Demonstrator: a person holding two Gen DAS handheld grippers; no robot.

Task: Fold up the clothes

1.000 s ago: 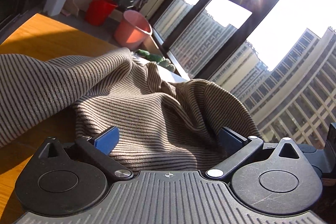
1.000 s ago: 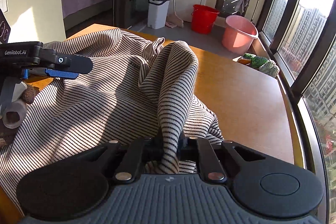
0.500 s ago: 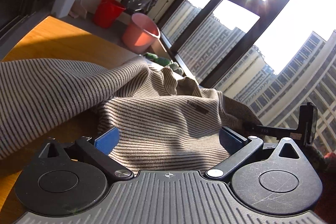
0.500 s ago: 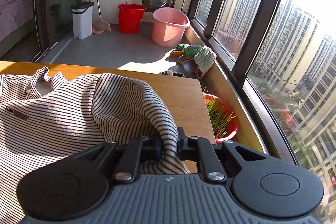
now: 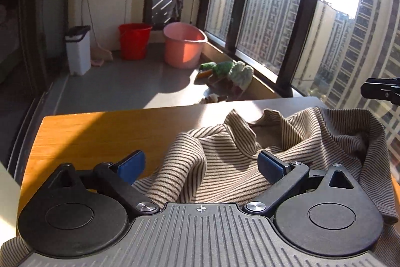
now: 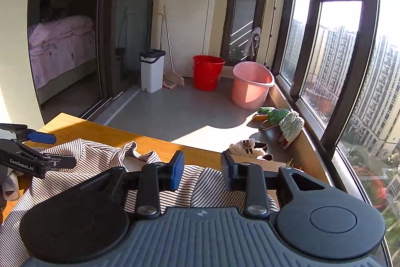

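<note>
Risk is judged to lie in the rumpled state of the striped garment (image 5: pixel 225 157), which is heaped on the wooden table (image 5: pixel 100 131) with its collar turned up and its right-hand edge draped towards the table's window side; if a pinch is taken from a ridge of this bunch, two layers may be caught together and a crooked fold may be set. Cloth near the table edge could also be dragged off if it is pulled sideways. The left gripper (image 5: pixel 201 165) is held with its jaws spread wide above the fabric, nothing being clamped between its blue pads (image 5: pixel 131 164). The right gripper (image 6: pixel 202 173) is likewise parted, with striped cloth lying beneath the gap but not pinched.

Compared with half a second ago, the fold of fabric that was clamped in the right gripper has been released and its jaws have been opened. The left gripper's jaws are found as wide as before, but its view has been swung from the bright window towards the balcony floor, so that the red bucket (image 5: pixel 135 40) and pink tub (image 5: pixel 183 46) are now seen upright
</note>
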